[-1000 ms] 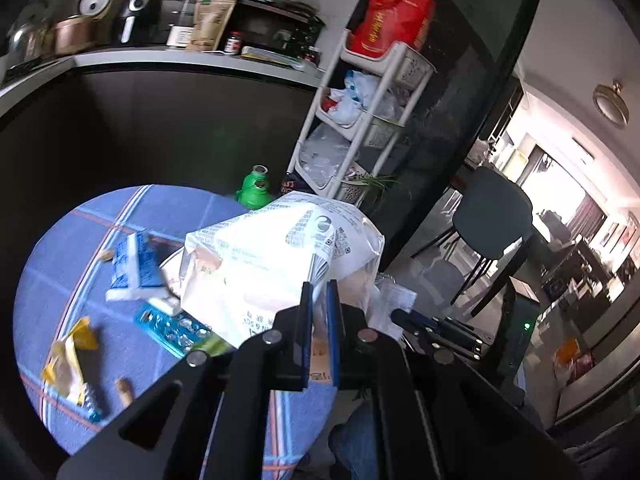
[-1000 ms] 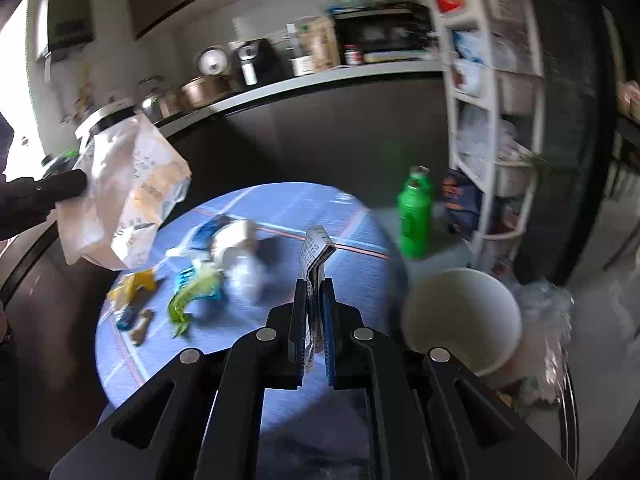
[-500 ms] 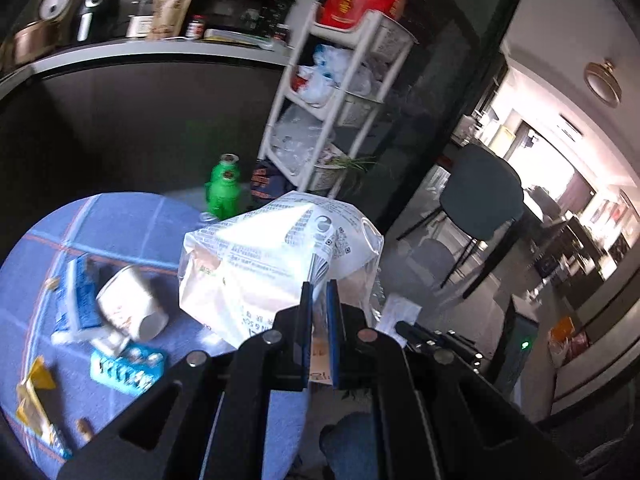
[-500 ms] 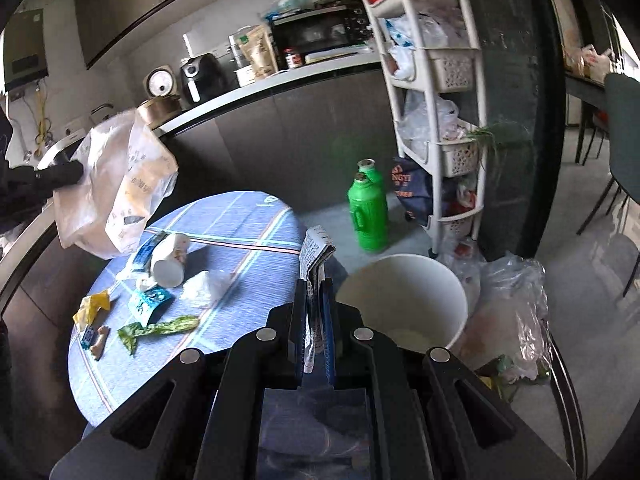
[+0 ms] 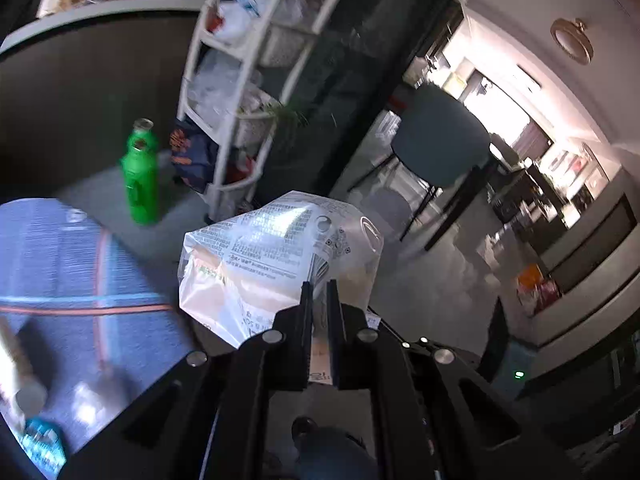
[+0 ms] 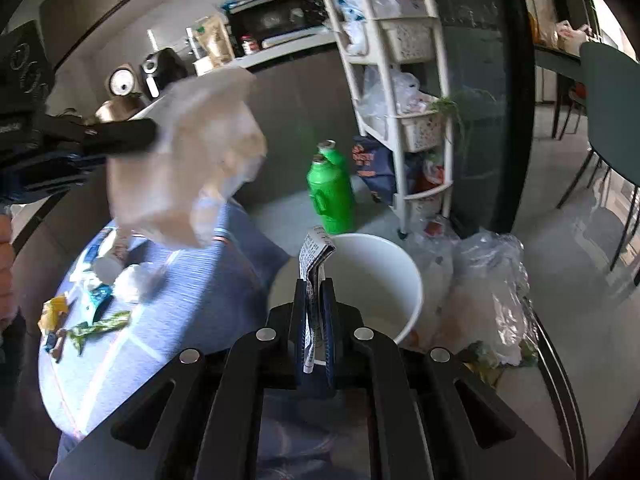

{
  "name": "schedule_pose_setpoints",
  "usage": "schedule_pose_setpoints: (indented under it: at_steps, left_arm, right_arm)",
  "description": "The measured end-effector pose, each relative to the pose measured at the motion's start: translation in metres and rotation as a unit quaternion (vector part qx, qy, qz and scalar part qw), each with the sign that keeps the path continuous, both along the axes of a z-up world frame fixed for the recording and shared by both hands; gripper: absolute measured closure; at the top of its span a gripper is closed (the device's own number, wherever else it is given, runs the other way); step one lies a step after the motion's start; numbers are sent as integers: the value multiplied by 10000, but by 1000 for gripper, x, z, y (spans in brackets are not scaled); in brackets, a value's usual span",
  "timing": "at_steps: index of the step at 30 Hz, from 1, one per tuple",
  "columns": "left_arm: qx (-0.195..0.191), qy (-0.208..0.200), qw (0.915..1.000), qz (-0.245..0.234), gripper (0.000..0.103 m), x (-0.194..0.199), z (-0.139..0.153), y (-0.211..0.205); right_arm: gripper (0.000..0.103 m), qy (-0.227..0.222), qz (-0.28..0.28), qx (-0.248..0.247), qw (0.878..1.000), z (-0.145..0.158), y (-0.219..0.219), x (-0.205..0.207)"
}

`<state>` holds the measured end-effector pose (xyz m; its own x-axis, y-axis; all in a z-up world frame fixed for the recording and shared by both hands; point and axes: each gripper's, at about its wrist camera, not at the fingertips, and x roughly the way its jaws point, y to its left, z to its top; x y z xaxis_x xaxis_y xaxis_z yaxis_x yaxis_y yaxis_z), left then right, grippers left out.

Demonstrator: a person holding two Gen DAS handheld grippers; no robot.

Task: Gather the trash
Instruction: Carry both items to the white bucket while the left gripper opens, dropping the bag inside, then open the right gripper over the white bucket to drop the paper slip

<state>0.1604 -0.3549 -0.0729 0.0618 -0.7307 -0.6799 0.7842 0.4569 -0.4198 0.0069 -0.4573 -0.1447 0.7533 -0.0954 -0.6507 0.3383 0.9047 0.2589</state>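
two grippers, each clamping one item: plastic bag (image 5: 276, 256), paper scrap (image 6: 314, 256).

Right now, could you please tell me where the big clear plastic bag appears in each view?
Left wrist view: plastic bag at centre, just above the left tongs.
Right wrist view: plastic bag upper left, hanging over the table.
Shared landmark: green bottle on the floor.
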Motion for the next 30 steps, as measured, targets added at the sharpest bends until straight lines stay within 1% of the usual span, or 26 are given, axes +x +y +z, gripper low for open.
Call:
schedule_pose_setpoints:
  at_steps: [3, 5, 7, 9, 10, 11, 12, 13, 16, 18, 19, 20, 21, 23, 24, 25, 26, 27, 28, 30]
  left_arm:
    - [210, 58, 9996, -184, 95, 7, -30, -27]
    - [359, 204, 9988, -274, 95, 12, -51, -41]
    - [632, 224, 9972, -322, 95, 15, -74, -54]
    - [857, 250, 9955, -320, 93, 18, -91, -61]
    - [963, 258, 9947, -262, 87, 20, -99, -63]
    - [1001, 280, 9944, -199, 74, 23, -104, -63]
    - [987, 303, 9945, -158, 66, 25, -106, -64]
    - [931, 292, 9952, -87, 56, 27, -105, -62]
    - [897, 72, 9959, -20, 51, 27, -95, -62]
    - [861, -99, 9962, 72, 42, 25, -88, -59]
    - [828, -189, 9963, 160, 34, 25, -83, -57]
    - [776, -273, 9963, 235, 30, 25, -80, -54]
    - [733, -318, 9964, 268, 28, 23, -75, -52]
    - [685, -414, 9962, 352, 17, 20, -66, -43]
    - [686, -472, 9957, 406, 14, 18, -63, -40]
    - [684, -520, 9953, 452, 10, 17, -61, -36]
    - [683, -553, 9950, 477, 8, 16, -58, -34]
    - [688, -579, 9947, 493, 6, 15, -57, -31]
    - [708, -642, 9938, 563, 4, 15, -54, -28]
    - [696, -723, 9927, 676, 4, 16, -51, -22]
  right_arm:
    - [96, 67, -120, 58, 9999, -9, -13, -1]
    - [96, 126, -177, 80, 9997, -15, -19, -2]
    - [96, 180, -227, 97, 9995, -20, -24, -1]
    - [96, 228, -265, 142, 9993, -26, -29, -1]
    - [96, 244, -271, 154, 9992, -28, -31, 0]
    - [96, 262, -273, 165, 9991, -31, -33, 1]
    - [96, 275, -269, 184, 9991, -33, -34, 3]
    - [96, 283, -263, 207, 9990, -36, -35, 4]
    - [96, 298, -213, 274, 9990, -42, -36, 13]
    - [96, 304, -164, 316, 9989, -46, -34, 19]
    - [96, 307, -135, 336, 9989, -49, -33, 24]
    - [95, 306, -106, 362, 9988, -51, -32, 27]
    - [95, 306, -72, 391, 9987, -53, -31, 32]
    - [93, 311, -8, 413, 9987, -58, -29, 40]
    - [90, 301, 25, 422, 9987, -60, -28, 44]
    - [84, 280, 42, 416, 9987, -62, -28, 49]
    - [65, 251, 80, 413, 9988, -63, -26, 52]
    - [53, 216, 96, 377, 9990, -63, -25, 54]
    - [36, 170, 103, 301, 9993, -62, -24, 56]
    - [35, 125, 188, 144, 9996, -56, -20, 55]
